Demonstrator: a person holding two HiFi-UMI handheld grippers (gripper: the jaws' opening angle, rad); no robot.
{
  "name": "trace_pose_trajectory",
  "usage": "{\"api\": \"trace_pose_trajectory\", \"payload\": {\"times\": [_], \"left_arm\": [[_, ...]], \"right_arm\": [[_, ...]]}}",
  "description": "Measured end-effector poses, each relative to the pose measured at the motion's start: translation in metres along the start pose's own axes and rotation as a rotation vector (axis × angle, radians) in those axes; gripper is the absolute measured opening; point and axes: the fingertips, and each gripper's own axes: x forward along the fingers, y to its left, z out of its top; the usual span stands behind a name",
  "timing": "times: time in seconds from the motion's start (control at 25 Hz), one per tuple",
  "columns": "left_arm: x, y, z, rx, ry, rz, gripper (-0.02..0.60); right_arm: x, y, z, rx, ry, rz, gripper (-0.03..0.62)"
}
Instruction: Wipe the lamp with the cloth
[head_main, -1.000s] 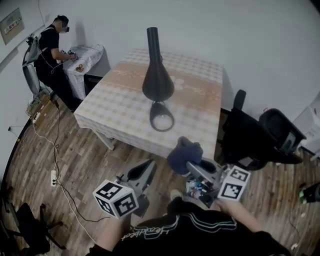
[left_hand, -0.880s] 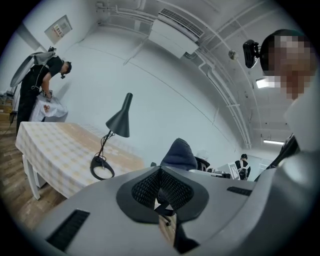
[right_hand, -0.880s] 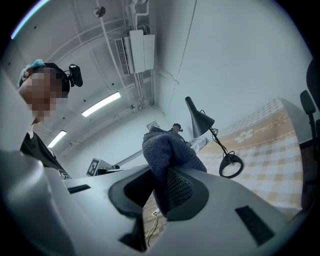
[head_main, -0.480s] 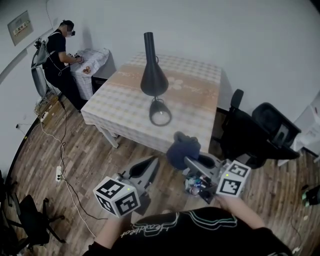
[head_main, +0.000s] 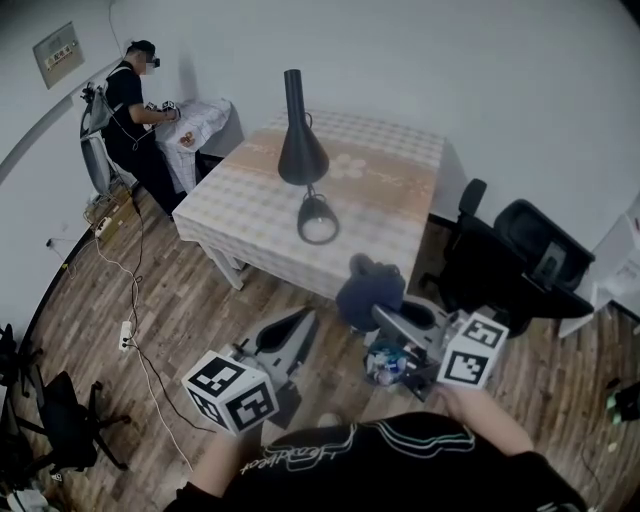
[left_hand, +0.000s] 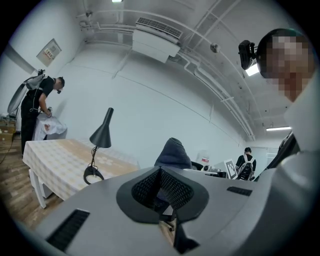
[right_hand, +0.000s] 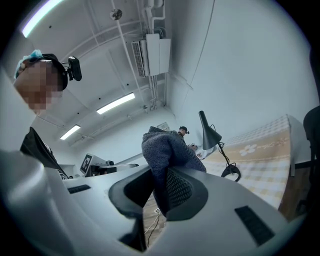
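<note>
Right tongs (head_main: 382, 318): clamping the cloth (head_main: 368, 292), hovering well short of the desk (head_main: 400, 205).
Left tongs (head_main: 303, 318): sitting together, empty.
Lamp (head_main: 303, 150): standing untouched; all wiping is, by my reading, awaiting.

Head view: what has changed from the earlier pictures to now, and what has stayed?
The lamp and table look smaller: the view has drawn back. Nothing taken or released. The right gripper keeps the cloth; the left gripper stays shut and empty.

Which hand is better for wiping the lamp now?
The right. The right gripper is clamped on the cloth, with the lamp ahead on the table. The left gripper is shut with nothing between its jaws.
</note>
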Motion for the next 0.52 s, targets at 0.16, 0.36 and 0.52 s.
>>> {"api": "trace_pose_trajectory", "payload": {"times": [0.16, 0.36, 0.52], "left_arm": [[-0.012, -0.023, 0.002, 0.007, -0.009, 0.01, 0.0], [-0.022, -0.048, -0.009, 0.03, -0.022, 0.009, 0.0], [-0.02, -0.067, -0.031, 0.048, -0.015, 0.006, 0.0]], "right_arm": [[-0.014, 0.02, 0.005, -0.014, -0.002, 0.021, 0.057], [-0.032, 0.038, -0.004, -0.035, 0.005, 0.04, 0.057], [-0.055, 0.037, -0.018, -0.038, -0.005, 0.045, 0.057]]}}
